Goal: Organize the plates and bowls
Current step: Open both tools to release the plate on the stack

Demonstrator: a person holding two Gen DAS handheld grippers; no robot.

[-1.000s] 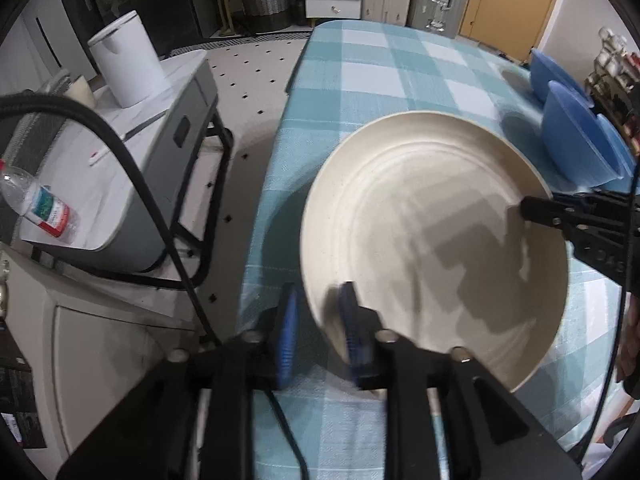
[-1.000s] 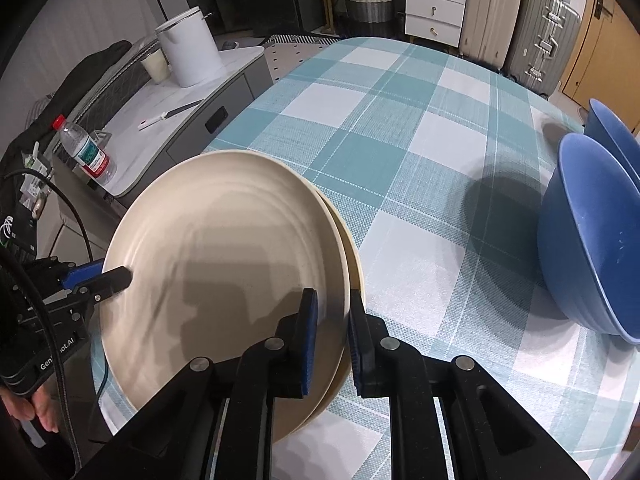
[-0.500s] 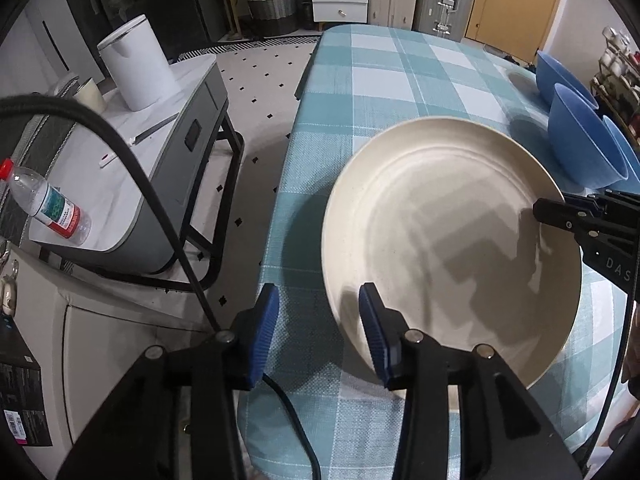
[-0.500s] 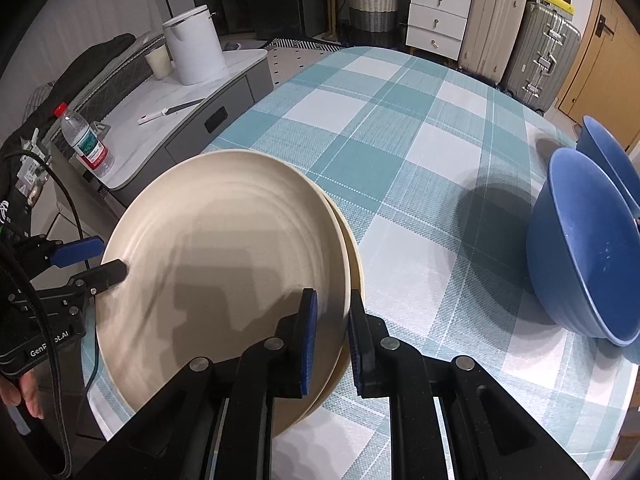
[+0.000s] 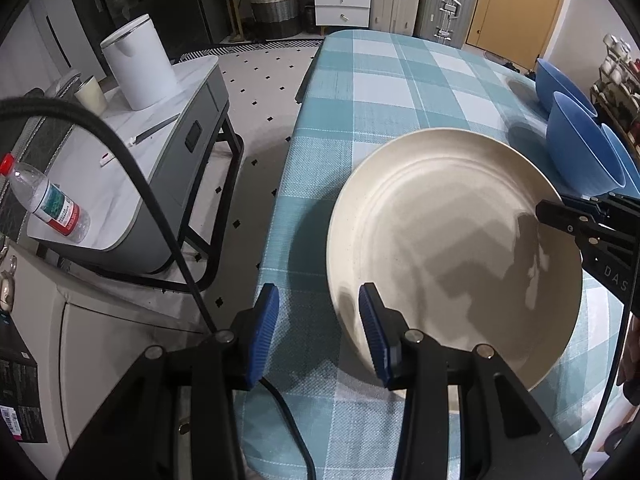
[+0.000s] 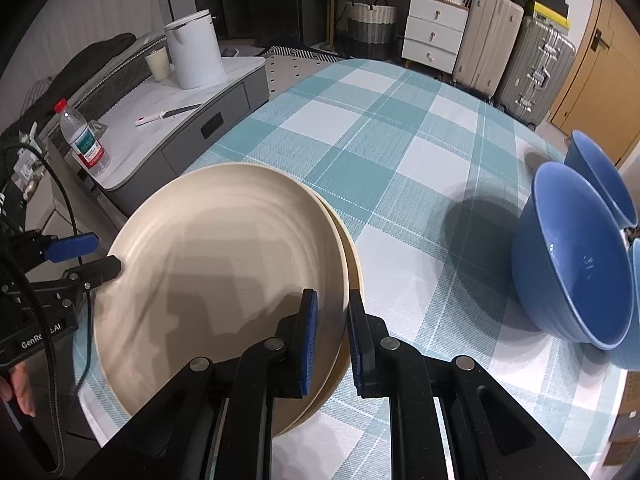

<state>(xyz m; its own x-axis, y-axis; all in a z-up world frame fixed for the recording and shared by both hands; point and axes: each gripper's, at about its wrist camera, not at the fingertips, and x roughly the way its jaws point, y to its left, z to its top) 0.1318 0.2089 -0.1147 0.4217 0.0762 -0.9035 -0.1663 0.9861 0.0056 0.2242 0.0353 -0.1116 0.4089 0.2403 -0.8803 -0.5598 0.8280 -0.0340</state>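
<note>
Two stacked cream plates (image 5: 452, 248) (image 6: 224, 264) sit near the table's left edge, and the lower plate's rim (image 6: 354, 256) peeks out on the right. My right gripper (image 6: 332, 336) is shut on the near right rim of the stack; one of its fingers (image 5: 560, 212) shows at the far side in the left wrist view. My left gripper (image 5: 318, 332) (image 6: 96, 258) is open astride the opposite rim, one pad over the plate and one over the cloth, neither pressing. Blue bowls (image 6: 576, 256) (image 5: 580, 152) stand to the right.
The checked tablecloth (image 6: 400, 152) stretches away behind the plates. Left of the table stands a grey side cabinet (image 5: 132, 184) with a white canister (image 5: 138, 64), a cup and a water bottle (image 5: 48, 204). A black cable (image 5: 152, 208) crosses the left wrist view. Suitcases and drawers line the far wall.
My left gripper's jaws have spread apart and come off the plate rim they were pinching. The right gripper has kept its grip on the stack.
</note>
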